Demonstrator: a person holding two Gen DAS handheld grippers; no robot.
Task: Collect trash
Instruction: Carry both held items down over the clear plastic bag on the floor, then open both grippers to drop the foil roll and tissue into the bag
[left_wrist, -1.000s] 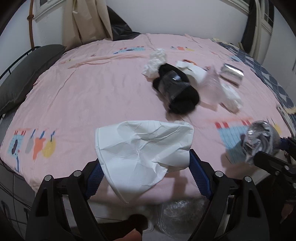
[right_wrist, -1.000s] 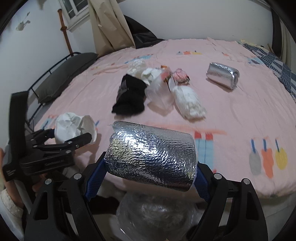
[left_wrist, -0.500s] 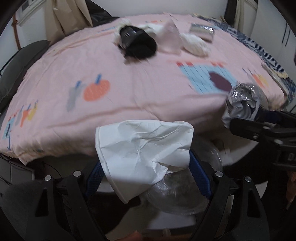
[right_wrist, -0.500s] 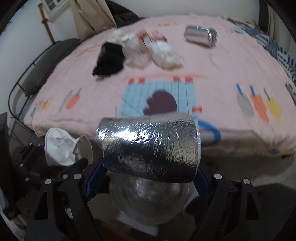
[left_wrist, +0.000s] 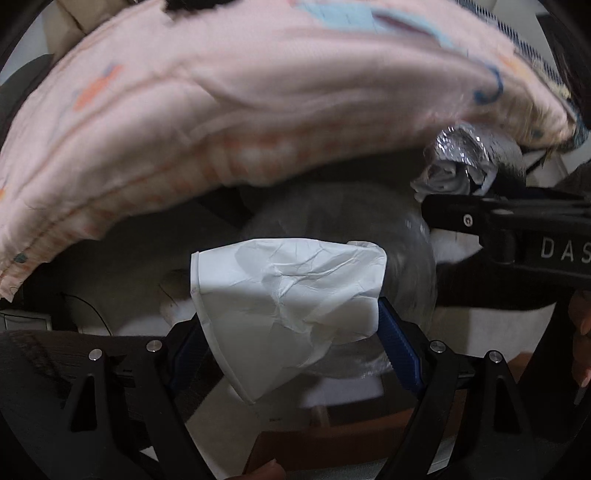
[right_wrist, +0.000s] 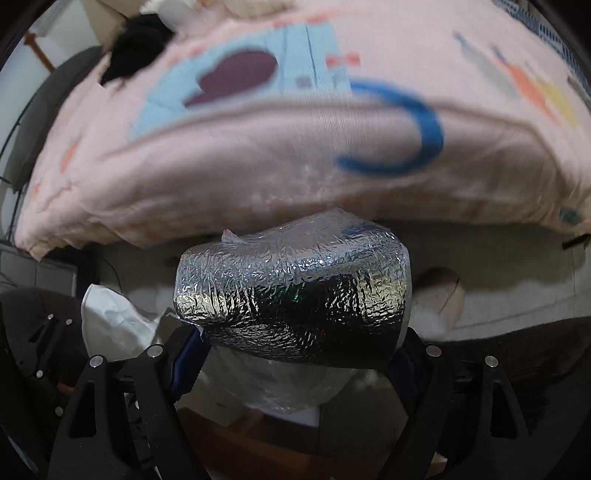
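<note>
Bed: the pink printed sheet (left_wrist: 258, 92) fills the upper half of both views, its edge hanging over a dark gap; more litter, a black bundle (right_wrist: 136, 48), shows at the upper left of the right wrist view.
Bin bag: a clear plastic-lined bin (left_wrist: 343, 236) sits low in the centre of both views, under the bed's edge and directly beyond both sets of fingers; its rim is blurred.
Foil roll: the silver foil bundle (right_wrist: 295, 299) lies crosswise, long axis left to right in the frame, clamped at its two ends by the right gripper (right_wrist: 295, 354).
White paper: the crumpled white paper cup (left_wrist: 288, 306) is pinched between the blue pads of the left gripper (left_wrist: 291, 332), wide mouth at the left of the frame, crushed end at the right.
Which is nearer: I cannot tell; both point steeply down over the bin, side by side, the right gripper's tip at the right edge of the left wrist view.
Coming move, as I judge it: let go once each piece hangs over the bin's mouth; the foil's width looks the tighter fit.
</note>
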